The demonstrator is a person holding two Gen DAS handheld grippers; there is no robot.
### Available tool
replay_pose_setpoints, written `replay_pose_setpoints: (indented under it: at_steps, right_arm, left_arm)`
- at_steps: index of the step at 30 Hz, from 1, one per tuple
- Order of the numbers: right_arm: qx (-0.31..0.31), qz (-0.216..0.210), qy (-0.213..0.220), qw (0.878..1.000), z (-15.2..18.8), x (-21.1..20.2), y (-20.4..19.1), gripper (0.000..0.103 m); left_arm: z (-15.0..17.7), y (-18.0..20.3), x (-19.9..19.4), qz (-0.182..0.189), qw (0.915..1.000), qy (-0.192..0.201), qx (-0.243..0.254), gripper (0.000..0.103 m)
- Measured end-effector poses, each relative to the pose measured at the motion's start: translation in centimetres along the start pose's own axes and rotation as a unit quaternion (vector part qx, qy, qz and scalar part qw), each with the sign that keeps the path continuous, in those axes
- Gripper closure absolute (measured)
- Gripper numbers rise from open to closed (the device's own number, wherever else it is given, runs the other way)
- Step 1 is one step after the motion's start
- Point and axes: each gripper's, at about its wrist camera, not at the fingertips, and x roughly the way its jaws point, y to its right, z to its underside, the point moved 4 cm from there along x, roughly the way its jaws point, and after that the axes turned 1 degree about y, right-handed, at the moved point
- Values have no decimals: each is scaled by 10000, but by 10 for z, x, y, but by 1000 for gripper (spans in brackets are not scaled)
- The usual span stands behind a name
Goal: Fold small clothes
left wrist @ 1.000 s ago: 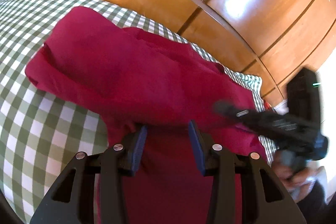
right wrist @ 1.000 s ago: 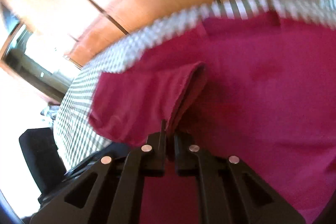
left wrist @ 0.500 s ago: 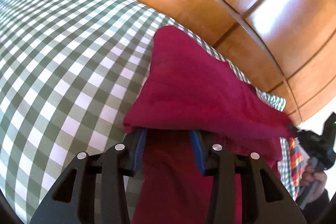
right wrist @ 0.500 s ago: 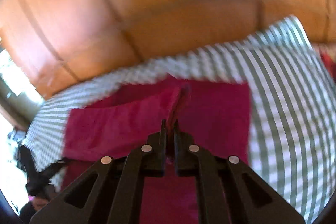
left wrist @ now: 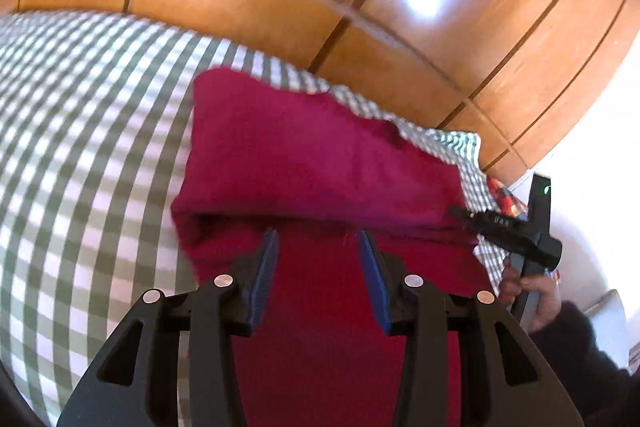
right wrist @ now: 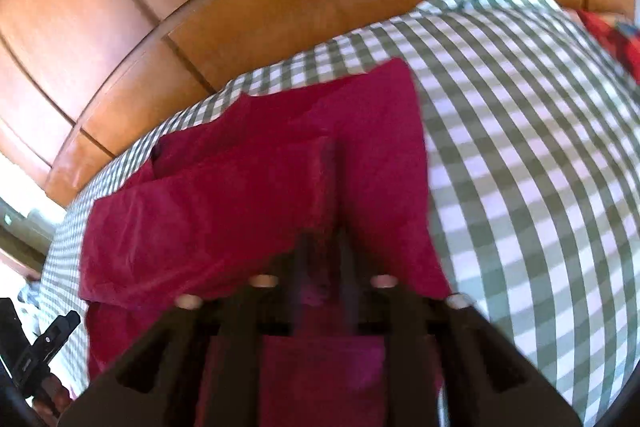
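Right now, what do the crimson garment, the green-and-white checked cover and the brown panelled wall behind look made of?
Crimson garment: soft matte woven fabric, probably cotton; it creases and folds limply. Green-and-white checked cover: woven gingham cloth, matte, lying smooth. Brown panelled wall: looks like varnished wood; bright glare, faint grain, dark grooves between panels. It could be laminate.

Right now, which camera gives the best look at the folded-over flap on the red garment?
The right wrist view. There the flap lies across the red garment with three of its edges showing, though slightly blurred. The left wrist view shows the garment mainly as one folded mass above a shadowed fold line, and the flap's outline cannot be made out.
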Motion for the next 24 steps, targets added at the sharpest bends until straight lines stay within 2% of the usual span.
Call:
replay_pose_setpoints:
  at_steps: [3,5,6,10,14,18,20,22,24]
  right_arm:
    - [-75,199,226,9995,-3,-21,-5,75]
    - [-259,256,503,9981,-5,-38,-16,60]
    - [-384,188,569,9975,-4,-43,-24,58]
    - [-934,269,569,9936,-3,-30,-57,46]
    - [-1209,459,393,9908,-3,8,-74,46]
    - [-1238,781,276,9888,0,36,-60,45]
    - [-1305,732,408,9879,6,41,-53,45]
    - [-1495,785,593,9839,15,41,-54,43]
    - [-1545,845,613,9825,16,42,-55,43]
  left_arm:
    - [-17,6,4,-247,9995,164,124,63]
    - [-27,5,9,-287,9993,224,27,63]
    - [-33,3,12,-355,9990,277,-47,63]
    - [-59,-11,28,-687,9965,397,-264,63]
    - [-77,-21,42,-826,9940,494,-523,63]
    - [-91,-31,67,-1191,9909,410,-479,63]
    - [-90,-44,85,-1482,9872,262,-529,63]
    - [-79,-57,101,-1717,9844,122,-371,63]
    - [-69,-63,104,-1689,9849,284,-246,63]
